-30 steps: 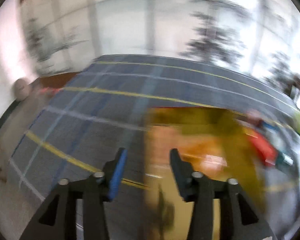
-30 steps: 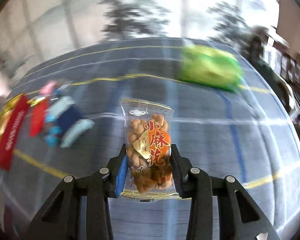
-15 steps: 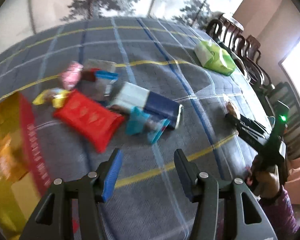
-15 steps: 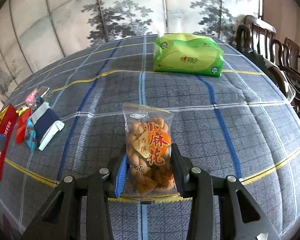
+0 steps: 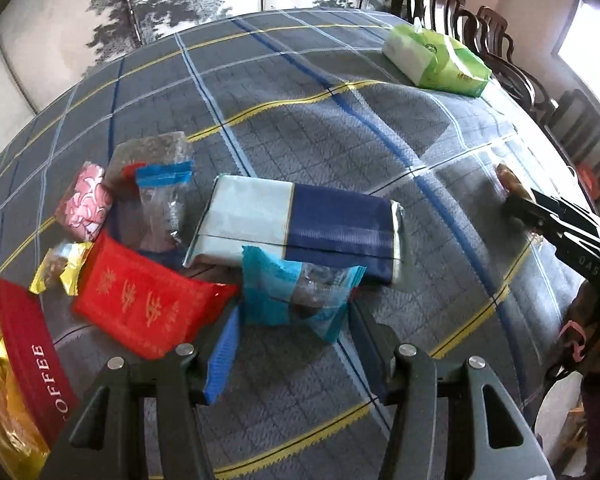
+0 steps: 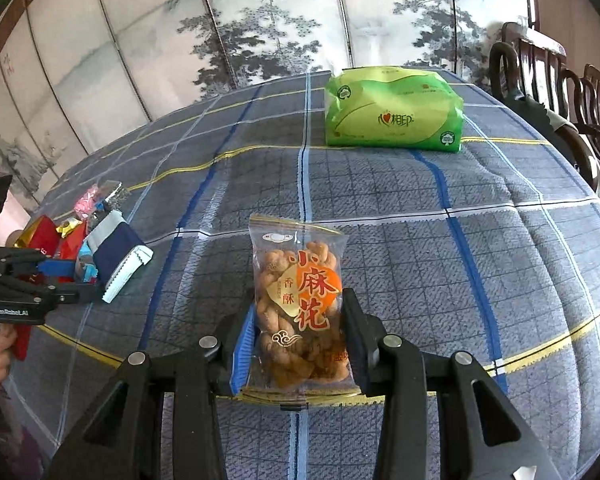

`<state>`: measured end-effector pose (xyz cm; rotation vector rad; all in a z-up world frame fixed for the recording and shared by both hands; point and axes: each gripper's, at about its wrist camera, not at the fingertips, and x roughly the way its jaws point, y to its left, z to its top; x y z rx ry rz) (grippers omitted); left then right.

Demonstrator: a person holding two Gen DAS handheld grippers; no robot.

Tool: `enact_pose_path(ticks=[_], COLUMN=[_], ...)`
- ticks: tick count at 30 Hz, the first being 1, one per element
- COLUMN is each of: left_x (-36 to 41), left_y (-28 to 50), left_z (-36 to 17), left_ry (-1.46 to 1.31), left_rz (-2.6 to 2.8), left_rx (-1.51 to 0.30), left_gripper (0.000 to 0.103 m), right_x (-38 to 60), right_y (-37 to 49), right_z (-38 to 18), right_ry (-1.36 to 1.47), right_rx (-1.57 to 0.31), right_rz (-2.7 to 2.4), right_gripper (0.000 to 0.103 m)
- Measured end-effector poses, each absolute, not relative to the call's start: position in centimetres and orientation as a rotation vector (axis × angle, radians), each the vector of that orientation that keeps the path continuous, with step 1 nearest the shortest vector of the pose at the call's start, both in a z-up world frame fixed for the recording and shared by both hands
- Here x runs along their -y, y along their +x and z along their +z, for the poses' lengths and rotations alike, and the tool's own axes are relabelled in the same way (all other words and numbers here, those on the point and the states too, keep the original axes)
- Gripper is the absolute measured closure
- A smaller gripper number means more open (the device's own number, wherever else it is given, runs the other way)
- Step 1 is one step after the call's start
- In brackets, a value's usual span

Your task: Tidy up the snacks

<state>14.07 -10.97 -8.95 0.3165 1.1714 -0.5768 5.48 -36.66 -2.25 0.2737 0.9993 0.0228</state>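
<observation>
Both jaws: right gripper (image 6: 300, 344) clamps twist-snack bag (image 6: 300, 304); left gripper (image 5: 296, 344) half-open around blue packet (image 5: 296, 292).

A grey tablecloth (image 6: 380, 208) carries blue, white and yellow plaid lines. The tissue pack (image 6: 394, 112) is green; the twist-snack bag (image 6: 300, 300) is clear with orange print.
</observation>
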Motion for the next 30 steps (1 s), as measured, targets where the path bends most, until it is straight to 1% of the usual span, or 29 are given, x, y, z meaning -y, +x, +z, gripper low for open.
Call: enact_pose_path(ticks=[7,9,11,14,17,26,30], left_x=[11.9,12.1,12.2,12.3,12.7,10.1,9.3], left_y=[14.0,14.1,14.1,13.9,12.9,8.3,6.2], left_z=[-8.9,-8.9,-8.9,-8.8,-8.8,-6.9,-5.9], left_ry=[0.387,0.38,0.367,0.366,0.369,0.187,0.16], left_rz=[-0.58,-0.583,-0.58,-0.565,-0.516,-0.499,-0.488], left_rx=[-1.137,-1.144,-1.135,-1.119,-1.085,-1.129,-1.124], left_gripper=[0.048,0.051,0.065,0.073,0.074,0.074,0.074], right_x=[36.5,36.5,36.4,36.5,36.5,36.3,36.2], right_y=[5.6,5.6,5.6,5.6,5.6,5.5,5.5], right_z=[-2.3,-2.3,-2.3,-2.3,-2.3,-2.3,-2.4], right_ry=[0.273,0.273,0.271,0.272,0.272,0.26,0.248], right_rx=[-1.006,-1.006,-1.006,-1.006,-1.006,-1.008,-1.01], right_rz=[0.029,0.028,0.028,0.028,0.028,0.02,0.014], right_gripper=[0.065,0.065,0.065,0.064,0.064,0.064,0.064])
